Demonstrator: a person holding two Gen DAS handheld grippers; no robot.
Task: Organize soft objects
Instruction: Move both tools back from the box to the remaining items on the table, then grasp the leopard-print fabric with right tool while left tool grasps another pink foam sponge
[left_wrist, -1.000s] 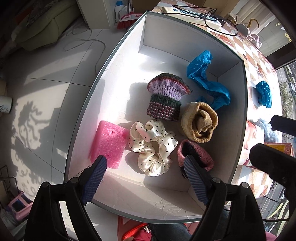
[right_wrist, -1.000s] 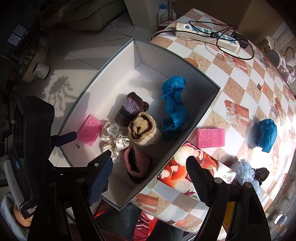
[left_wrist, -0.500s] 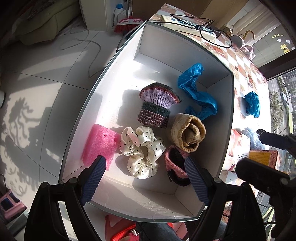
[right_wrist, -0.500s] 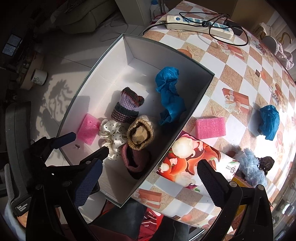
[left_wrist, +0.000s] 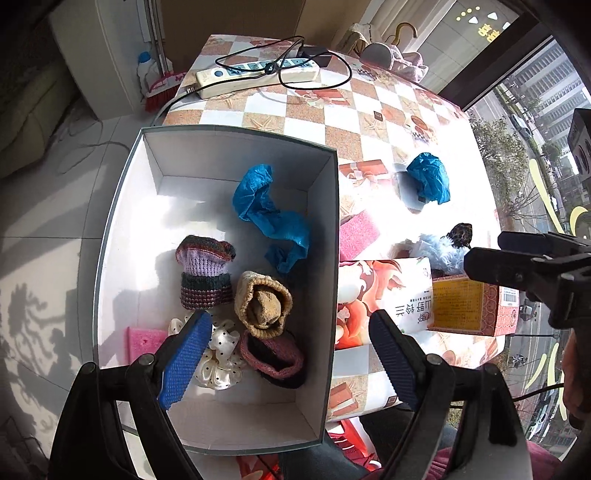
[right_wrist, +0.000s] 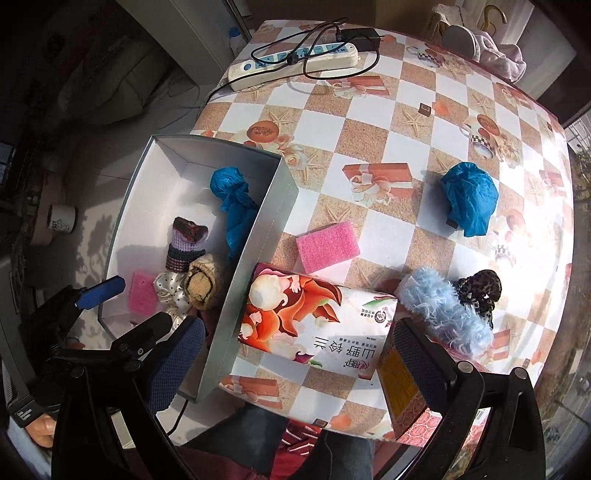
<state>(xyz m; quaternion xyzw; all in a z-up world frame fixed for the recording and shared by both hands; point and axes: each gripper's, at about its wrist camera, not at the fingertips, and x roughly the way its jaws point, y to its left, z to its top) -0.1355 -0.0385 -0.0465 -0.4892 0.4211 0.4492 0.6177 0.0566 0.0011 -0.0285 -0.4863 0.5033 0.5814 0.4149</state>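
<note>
A checkered tablecloth (right_wrist: 362, 136) printed with starfish and gift boxes covers the table, sunlit from a window on the right, with pale floor tiles off to the left. At the table's left edge sits a white open box (right_wrist: 258, 236), and in it lie a pink sponge (left_wrist: 146, 341), a polka-dot scrunchie (left_wrist: 221, 354), a striped knit hat (left_wrist: 205, 271), a rolled tan sock (left_wrist: 264, 304), a dark red knit band (left_wrist: 277, 360) and a crumpled blue plastic cover (left_wrist: 269, 214). The left gripper (left_wrist: 286, 363) hangs over the box's near end with its jaws apart and nothing between them; the scrunchie and knit band lie directly below. To the right of the box, on the cloth, rest a second pink sponge (right_wrist: 328, 245), a floral tissue pack (right_wrist: 314, 325), a fluffy light-blue scrunchie (right_wrist: 443, 306), a leopard-print scrunchie (right_wrist: 478, 291) and a second blue plastic cover (right_wrist: 469, 197). The right gripper (right_wrist: 299, 369) hovers above the tissue pack, jaws spread wide and empty, the pink sponge just beyond it. A power strip (right_wrist: 295, 62) lies at the far edge.
</note>
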